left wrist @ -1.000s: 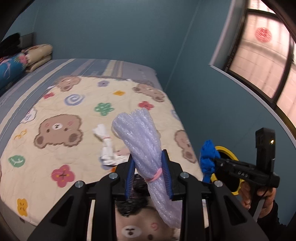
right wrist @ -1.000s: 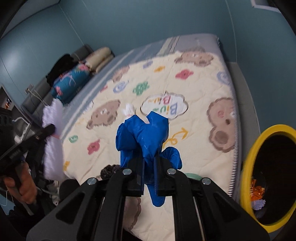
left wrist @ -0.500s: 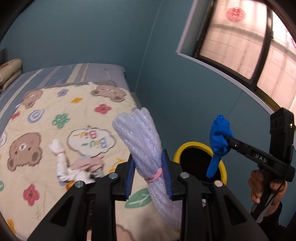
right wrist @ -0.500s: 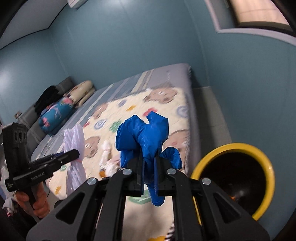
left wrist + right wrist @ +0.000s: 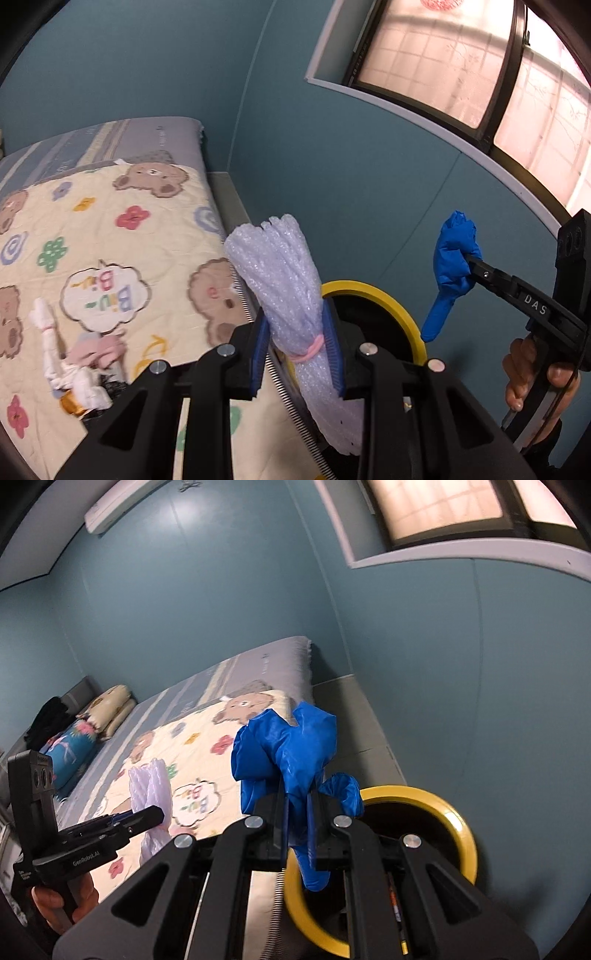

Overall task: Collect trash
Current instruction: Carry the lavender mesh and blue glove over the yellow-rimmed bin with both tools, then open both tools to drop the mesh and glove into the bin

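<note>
My left gripper [image 5: 297, 349] is shut on a bundle of pale lilac foam wrap [image 5: 280, 273] tied with a pink band, held above the bed's edge beside the yellow-rimmed bin [image 5: 391, 306]. My right gripper [image 5: 297, 823] is shut on a crumpled blue glove [image 5: 284, 749], held over the bin [image 5: 458, 830] on the floor by the blue wall. From the left wrist the right gripper [image 5: 466, 263] shows at the right with the glove [image 5: 452, 258] hanging from it. From the right wrist the left gripper [image 5: 155, 814] shows at the left with the foam wrap [image 5: 149, 782].
A bed with a cream bear-pattern quilt [image 5: 110, 236] fills the left. White and pink scraps [image 5: 74, 365] lie on it near the front. Pillows [image 5: 110, 705] and dark clothes sit at the far end. A window [image 5: 461, 70] is set high in the wall.
Both grippers have swung to the right, off the quilt and toward the bin by the wall, each still holding its item. The bin now lies right under them.
</note>
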`<move>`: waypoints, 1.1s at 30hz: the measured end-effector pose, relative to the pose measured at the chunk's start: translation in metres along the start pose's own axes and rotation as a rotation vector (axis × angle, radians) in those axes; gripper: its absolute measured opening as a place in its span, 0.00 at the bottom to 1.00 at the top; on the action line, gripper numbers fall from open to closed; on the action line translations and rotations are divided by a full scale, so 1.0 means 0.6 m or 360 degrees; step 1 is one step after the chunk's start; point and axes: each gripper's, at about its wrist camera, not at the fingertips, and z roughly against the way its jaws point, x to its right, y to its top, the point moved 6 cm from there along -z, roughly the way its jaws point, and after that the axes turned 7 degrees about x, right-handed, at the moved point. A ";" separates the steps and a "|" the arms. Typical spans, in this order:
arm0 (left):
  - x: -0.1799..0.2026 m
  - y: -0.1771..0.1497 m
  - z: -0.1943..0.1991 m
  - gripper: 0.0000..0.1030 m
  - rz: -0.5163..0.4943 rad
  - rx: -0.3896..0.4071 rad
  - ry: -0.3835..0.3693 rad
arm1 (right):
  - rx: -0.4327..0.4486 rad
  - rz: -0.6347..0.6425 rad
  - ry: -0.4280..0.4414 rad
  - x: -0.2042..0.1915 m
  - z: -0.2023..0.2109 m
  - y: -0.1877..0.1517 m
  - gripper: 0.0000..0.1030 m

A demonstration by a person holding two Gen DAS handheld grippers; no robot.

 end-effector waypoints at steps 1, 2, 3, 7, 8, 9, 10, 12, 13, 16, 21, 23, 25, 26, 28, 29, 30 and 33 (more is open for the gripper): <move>0.006 0.000 -0.009 0.25 -0.0005 -0.0008 -0.0007 | 0.0001 -0.0011 -0.0017 0.011 -0.003 0.000 0.07; 0.013 -0.001 -0.022 0.25 -0.0010 -0.0019 -0.0017 | 0.0004 -0.0016 -0.0037 0.019 -0.008 0.000 0.07; 0.020 -0.001 -0.034 0.25 -0.0012 -0.0030 -0.0028 | 0.0006 -0.0017 -0.0053 0.025 -0.009 -0.002 0.07; 0.040 -0.009 -0.077 0.25 -0.0025 -0.0079 -0.0048 | -0.0014 -0.0049 -0.0093 0.051 -0.029 -0.009 0.07; 0.044 -0.011 -0.089 0.25 -0.0029 -0.0091 -0.0053 | -0.0017 -0.0055 -0.0104 0.057 -0.032 -0.014 0.07; 0.048 -0.014 -0.099 0.25 -0.0035 -0.0103 -0.0055 | -0.0021 -0.0060 -0.0115 0.063 -0.037 -0.016 0.07; 0.053 -0.019 -0.112 0.25 -0.0041 -0.0118 -0.0056 | -0.0027 -0.0065 -0.0126 0.070 -0.042 -0.018 0.07; 0.057 -0.027 -0.131 0.26 -0.0043 -0.0143 -0.0064 | -0.0041 -0.0084 -0.0139 0.081 -0.052 -0.024 0.07; 0.058 -0.031 -0.140 0.26 -0.0045 -0.0155 -0.0063 | -0.0049 -0.0095 -0.0146 0.087 -0.056 -0.028 0.07; 0.065 -0.048 -0.169 0.26 -0.0057 -0.0195 -0.0060 | -0.0069 -0.0117 -0.0169 0.104 -0.069 -0.040 0.07; 0.065 -0.078 -0.215 0.27 -0.0025 -0.0267 -0.0073 | -0.0111 -0.0156 -0.0215 0.138 -0.093 -0.060 0.07; 0.068 -0.088 -0.229 0.27 -0.0026 -0.0284 -0.0068 | -0.0143 -0.0175 -0.0223 0.148 -0.105 -0.072 0.08; 0.070 -0.098 -0.241 0.28 -0.0043 -0.0302 -0.0066 | -0.0173 -0.0191 -0.0227 0.158 -0.117 -0.083 0.08; 0.072 -0.102 -0.245 0.28 -0.0043 -0.0314 -0.0071 | -0.0185 -0.0196 -0.0231 0.160 -0.121 -0.088 0.08; 0.073 -0.105 -0.250 0.32 -0.0031 -0.0324 -0.0079 | -0.0203 -0.0207 -0.0239 0.159 -0.123 -0.097 0.11; 0.073 -0.106 -0.252 0.33 -0.0020 -0.0331 -0.0088 | -0.0206 -0.0215 -0.0248 0.163 -0.126 -0.099 0.11; 0.074 -0.106 -0.251 0.39 -0.0015 -0.0332 -0.0094 | -0.0207 -0.0220 -0.0256 0.166 -0.127 -0.099 0.13; 0.076 -0.107 -0.242 0.59 -0.0022 -0.0311 -0.0083 | -0.0197 -0.0224 -0.0301 0.174 -0.128 -0.098 0.21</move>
